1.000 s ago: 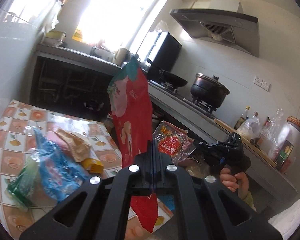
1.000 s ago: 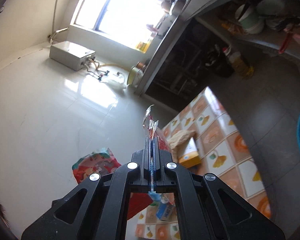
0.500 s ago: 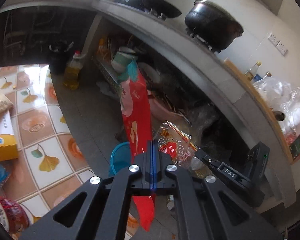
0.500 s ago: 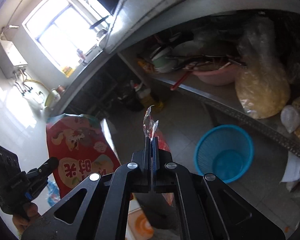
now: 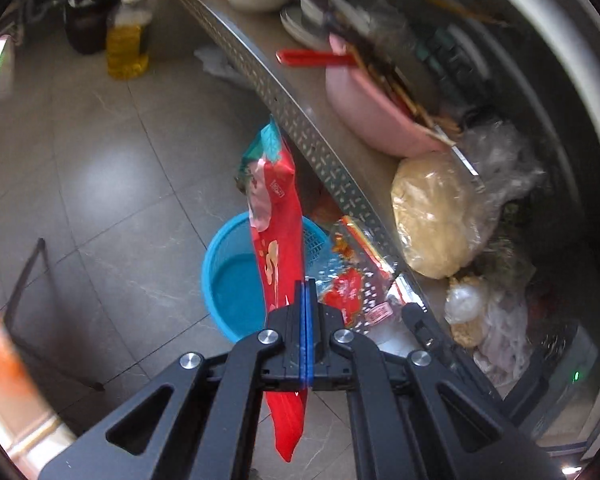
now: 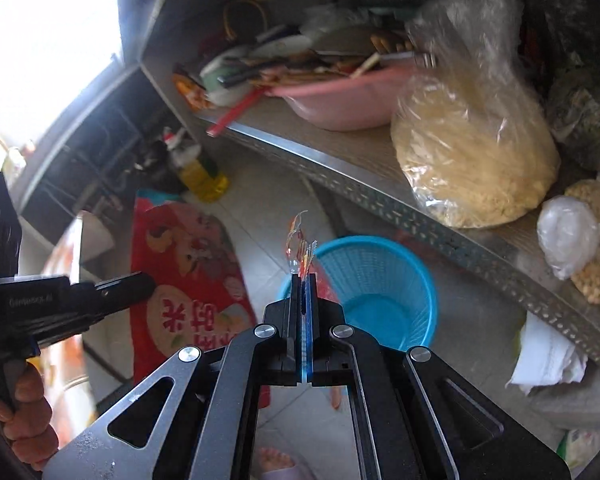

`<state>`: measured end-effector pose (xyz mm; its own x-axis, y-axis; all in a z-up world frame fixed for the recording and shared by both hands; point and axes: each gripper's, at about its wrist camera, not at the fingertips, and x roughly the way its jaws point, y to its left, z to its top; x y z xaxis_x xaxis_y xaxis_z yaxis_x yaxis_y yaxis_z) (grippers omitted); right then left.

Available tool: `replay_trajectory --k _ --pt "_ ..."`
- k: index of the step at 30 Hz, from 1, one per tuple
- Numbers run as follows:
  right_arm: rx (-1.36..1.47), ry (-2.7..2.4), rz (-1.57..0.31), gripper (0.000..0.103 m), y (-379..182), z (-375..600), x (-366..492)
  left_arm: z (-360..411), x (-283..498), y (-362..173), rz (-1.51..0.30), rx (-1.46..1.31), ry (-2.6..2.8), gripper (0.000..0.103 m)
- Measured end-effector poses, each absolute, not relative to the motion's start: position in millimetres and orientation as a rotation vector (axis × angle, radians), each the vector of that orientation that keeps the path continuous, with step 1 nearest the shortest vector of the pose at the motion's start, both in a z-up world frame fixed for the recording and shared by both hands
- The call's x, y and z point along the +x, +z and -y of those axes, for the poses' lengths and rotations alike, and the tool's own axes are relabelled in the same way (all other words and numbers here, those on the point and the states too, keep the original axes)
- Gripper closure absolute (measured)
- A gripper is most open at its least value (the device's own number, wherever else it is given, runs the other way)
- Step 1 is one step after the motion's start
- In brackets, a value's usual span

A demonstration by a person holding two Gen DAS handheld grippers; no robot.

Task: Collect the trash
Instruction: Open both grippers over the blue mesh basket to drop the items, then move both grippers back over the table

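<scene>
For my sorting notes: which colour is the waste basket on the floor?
Light blue, with a mesh wall. The right wrist view shows it best.

A home kitchen is showing: a metal shelf [image 6: 380, 196] is carrying a pink basin [image 6: 340, 100] and bagged noodles [image 6: 472, 160], a cooking-oil bottle [image 5: 126, 44] standing on the tiled floor [image 5: 112, 160].

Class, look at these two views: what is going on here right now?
A person is clearing trash with a handheld gripper in each hand. The left gripper is shut on a tall red snack bag, and the right gripper is shut on a clear, red-printed wrapper. Both pieces hang over a blue mesh wastebasket on the tiled floor beside a cluttered metal shelf. Neither piece has been dropped yet.
</scene>
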<state>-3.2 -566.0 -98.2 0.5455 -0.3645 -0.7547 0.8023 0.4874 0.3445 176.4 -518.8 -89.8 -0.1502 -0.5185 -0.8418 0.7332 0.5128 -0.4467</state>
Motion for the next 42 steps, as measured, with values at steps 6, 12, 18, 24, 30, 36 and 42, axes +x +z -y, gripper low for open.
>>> replay_trajectory --k 6,12,18,24,30,36,42 --pt "0.719 -0.831 -0.698 0.099 -121.6 592.2 7.5 565.6 180.2 -129.8 -1.357 0.260 -1.078 0.102" --pt "0.719 -0.869 -0.733 0.072 -144.2 606.2 4.4 588.7 180.6 -156.8 -1.359 0.314 -1.028 0.077" --pt "0.719 -0.884 -0.723 0.072 -141.7 592.6 -14.2 580.9 180.0 -148.5 -1.340 0.297 -1.040 0.073" --pt "0.664 -0.883 -0.696 0.063 -117.4 565.6 -27.9 561.9 168.3 -108.8 -1.284 0.303 -1.049 0.069" --pt "0.593 -0.866 -0.628 0.041 -75.1 528.9 -39.1 515.6 145.1 -42.6 -1.133 0.279 -1.132 0.060" --pt "0.537 -0.769 -0.594 0.024 -28.6 493.3 -46.3 438.2 126.0 24.7 -0.968 0.223 -1.151 0.049" --pt "0.423 -0.683 -0.604 0.008 13.5 451.5 -39.7 352.0 115.9 61.4 -0.859 0.158 -1.135 0.039"
